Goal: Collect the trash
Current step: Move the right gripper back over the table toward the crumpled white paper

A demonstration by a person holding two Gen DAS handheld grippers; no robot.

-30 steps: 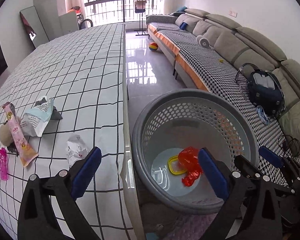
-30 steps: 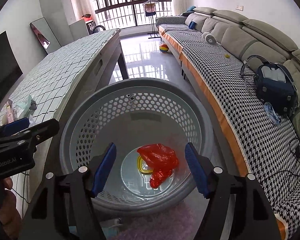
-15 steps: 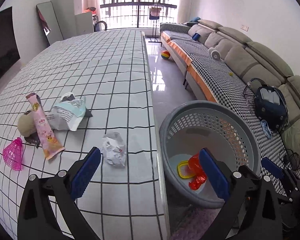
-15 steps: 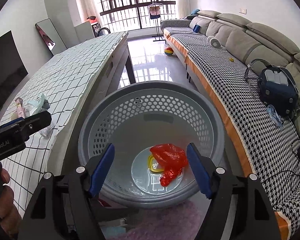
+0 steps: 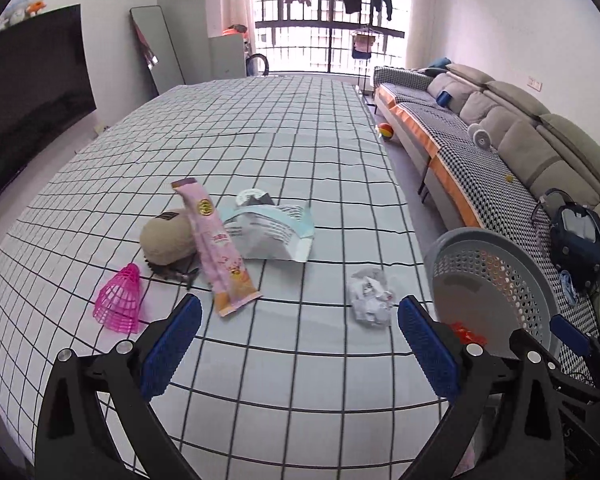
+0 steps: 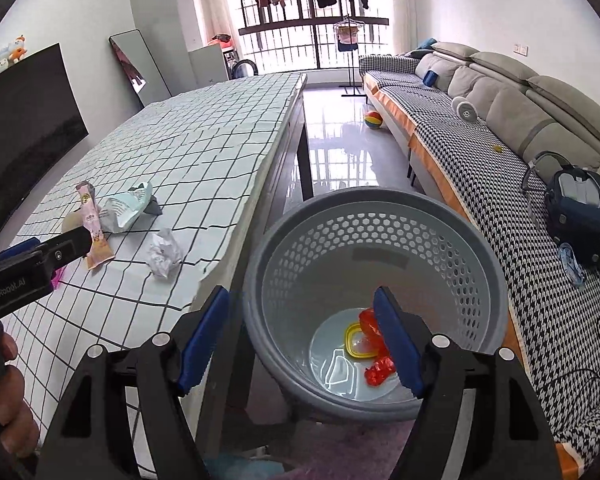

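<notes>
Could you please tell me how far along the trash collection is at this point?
Partly done. The grey basket beside the table already holds a red wrapper and a yellow ring. Nothing is in hand: the left gripper and right gripper are both open and empty. Left on the table: crumpled paper, pink packet, pale blue bag and pink mesh cup.

Grey sofa (image 5: 512,140), barred window (image 5: 328,44)

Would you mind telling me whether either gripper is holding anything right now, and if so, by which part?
Nothing is held. The left gripper is open above the table, and the right gripper is open over the basket.
</notes>
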